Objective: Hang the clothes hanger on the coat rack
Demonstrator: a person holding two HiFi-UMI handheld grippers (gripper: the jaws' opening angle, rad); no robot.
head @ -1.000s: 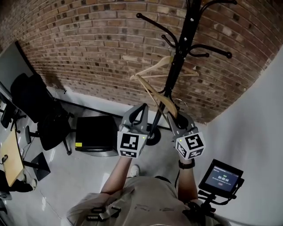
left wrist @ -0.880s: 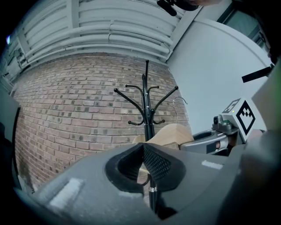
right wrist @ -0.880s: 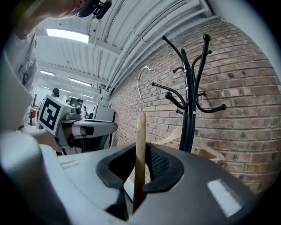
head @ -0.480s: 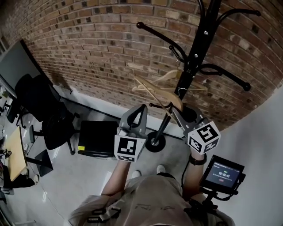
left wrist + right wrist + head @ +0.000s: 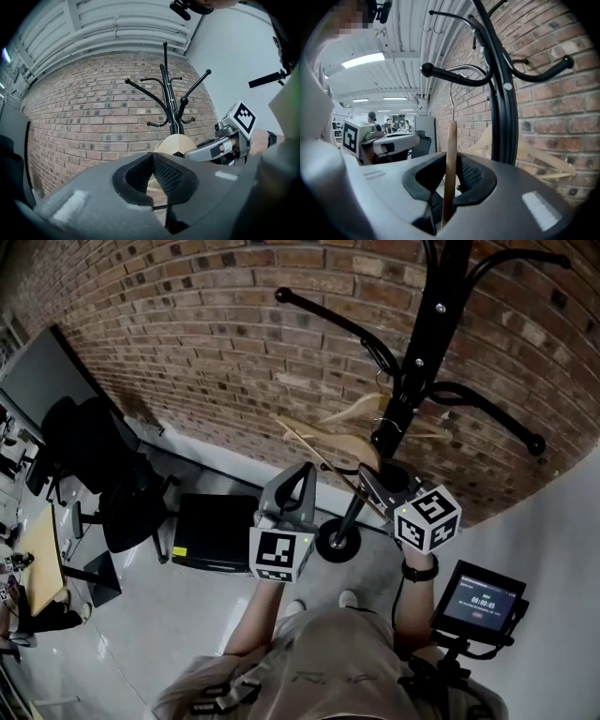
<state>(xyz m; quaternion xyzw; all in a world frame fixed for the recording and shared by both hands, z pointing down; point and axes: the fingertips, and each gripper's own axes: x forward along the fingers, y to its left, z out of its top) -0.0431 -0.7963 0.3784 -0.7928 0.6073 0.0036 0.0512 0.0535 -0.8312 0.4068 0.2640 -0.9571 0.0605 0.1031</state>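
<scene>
Firstly, the head view. A black metal coat rack (image 5: 413, 362) stands on a grey floor (image 5: 187, 615) close to a red brick wall (image 5: 187, 324). The right tool (image 5: 368, 474) grips a light wooden clothes hanger (image 5: 359, 453) just beside the rack's pole, below the curved arms in this view. One arm of the hanger slants up and left, passing above the left tool (image 5: 302, 471) and apart from it. A second pale wooden hanger (image 5: 349, 410) sits against the pole, nearer the wall. A black office chair (image 5: 103, 474) and a flat black case (image 5: 211, 531) are on the floor to the left. A small lit screen (image 5: 478, 601) is at the lower right.

Next, the left gripper view. The left tool's jaws meet at the tips, with nothing between them. Beyond them, the hanger's rounded wooden shoulder shows in front of the pole, with the right tool at its right side.

Finally, the right gripper view. The right tool's jaws are clamped on the hanger, seen edge-on as a thin upright wooden strip. Its metal hook rises straight up and ends close to a ball-tipped rack arm. Whether the hook rests on that arm cannot be determined. The second hanger appears right of the pole, against the bricks.
</scene>
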